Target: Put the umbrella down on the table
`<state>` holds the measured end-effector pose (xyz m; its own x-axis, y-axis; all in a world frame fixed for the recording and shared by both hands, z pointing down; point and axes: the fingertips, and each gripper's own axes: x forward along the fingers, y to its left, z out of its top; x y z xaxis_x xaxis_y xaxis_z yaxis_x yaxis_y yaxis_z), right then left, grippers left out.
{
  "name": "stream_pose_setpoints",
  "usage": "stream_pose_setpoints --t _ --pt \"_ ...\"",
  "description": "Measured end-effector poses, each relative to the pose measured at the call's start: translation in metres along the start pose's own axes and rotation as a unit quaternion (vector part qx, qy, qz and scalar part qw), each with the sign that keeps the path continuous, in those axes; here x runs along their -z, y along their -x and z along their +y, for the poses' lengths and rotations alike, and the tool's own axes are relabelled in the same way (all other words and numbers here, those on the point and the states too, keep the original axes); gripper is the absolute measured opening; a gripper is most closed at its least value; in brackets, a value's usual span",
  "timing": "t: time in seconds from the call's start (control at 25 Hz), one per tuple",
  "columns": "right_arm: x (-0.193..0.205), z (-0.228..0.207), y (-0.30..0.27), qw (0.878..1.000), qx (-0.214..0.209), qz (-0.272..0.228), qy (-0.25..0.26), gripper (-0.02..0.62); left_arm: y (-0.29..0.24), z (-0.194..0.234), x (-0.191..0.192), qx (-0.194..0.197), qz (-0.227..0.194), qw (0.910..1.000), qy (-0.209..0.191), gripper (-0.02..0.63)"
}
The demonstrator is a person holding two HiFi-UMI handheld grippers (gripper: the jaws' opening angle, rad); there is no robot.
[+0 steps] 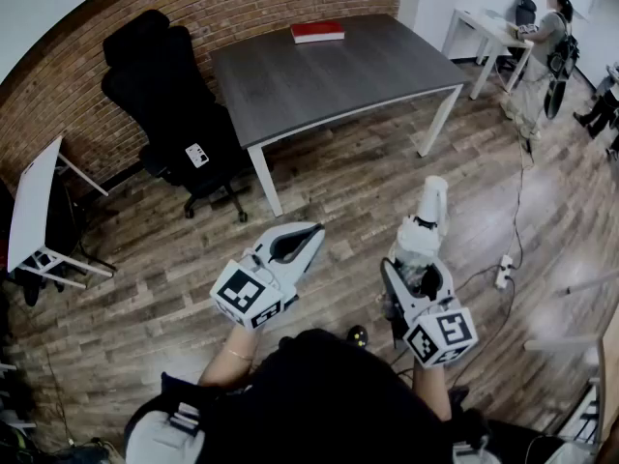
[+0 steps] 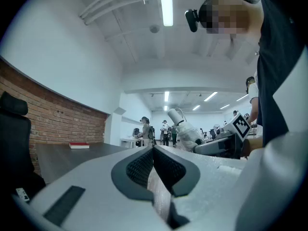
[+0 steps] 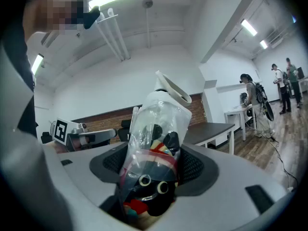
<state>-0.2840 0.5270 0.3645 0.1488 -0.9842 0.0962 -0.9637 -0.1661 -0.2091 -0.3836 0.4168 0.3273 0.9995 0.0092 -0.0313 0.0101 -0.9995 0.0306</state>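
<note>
Item: one umbrella (image 3: 153,150), folded short and sheathed in a clear plastic sleeve, with a white capped end sticking out forward. You are carrying it in the right tool (image 1: 414,271), whose jaws are standing wide and pinching the bundle across its thick middle. It is hanging over the wooden floor, well apart from the bench (image 1: 329,80). The left tool (image 1: 288,246) is riding alongside with its jaws pressed together on nothing. Handling: it is likely light, with a stiff core under soft, giving fabric. The sleeve is probably making it slippery, so it may be creeping between the pads if you tip it. Hold: you are gripping it where the bulk is widest, which looks the sound place; the white end seems too narrow and smooth. The bench is carrying a red book (image 1: 317,32) at its far edge.
</note>
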Motion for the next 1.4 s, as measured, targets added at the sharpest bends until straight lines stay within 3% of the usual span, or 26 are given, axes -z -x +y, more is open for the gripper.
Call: stream_pose_setpoints --t 0.88,1.4 --pt "0.000 -0.025 0.001 0.999 -0.027 -0.008 -0.034 0.290 -0.001 -0.003 0.008 -0.041 0.015 0.9990 -0.003 0.002" --pt "-0.009 -0.073 0.013 0.998 -0.049 -0.003 -0.033 0.290 -0.034 -0.027 0.010 -0.074 0.021 0.9970 -0.004 0.002"
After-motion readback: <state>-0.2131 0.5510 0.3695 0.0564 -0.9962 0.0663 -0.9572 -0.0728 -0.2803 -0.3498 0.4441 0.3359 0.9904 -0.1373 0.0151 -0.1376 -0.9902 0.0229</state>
